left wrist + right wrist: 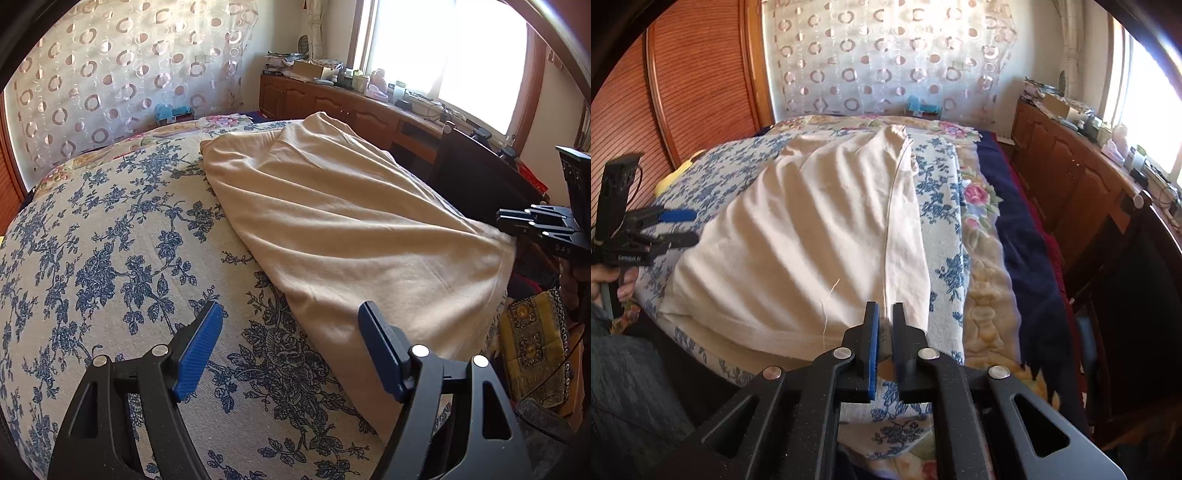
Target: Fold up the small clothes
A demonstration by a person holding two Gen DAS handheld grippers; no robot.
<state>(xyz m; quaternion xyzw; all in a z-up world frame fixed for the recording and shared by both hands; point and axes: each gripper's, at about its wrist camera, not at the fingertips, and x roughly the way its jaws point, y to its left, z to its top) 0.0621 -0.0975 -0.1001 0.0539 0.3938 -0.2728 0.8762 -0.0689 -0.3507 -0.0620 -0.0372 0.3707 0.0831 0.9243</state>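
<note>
A cream garment (343, 229) lies spread on the blue floral bed cover (110, 258), wrinkled toward its near right corner. My left gripper (290, 328) is open and empty, hovering just left of the garment's near edge. It also shows in the right wrist view (681, 227), open beside the garment's left side. My right gripper (884, 317) is shut on the garment's (812, 229) near right corner and pulls it taut. In the left wrist view the right gripper (504, 221) pinches that corner at the bed's right edge.
A wooden cabinet (332, 103) with clutter runs under the window on the right. A dark chair (480, 173) stands beside the bed. A navy blanket (1015, 229) lies along the bed's right side. A wooden wardrobe (683, 92) stands on the left.
</note>
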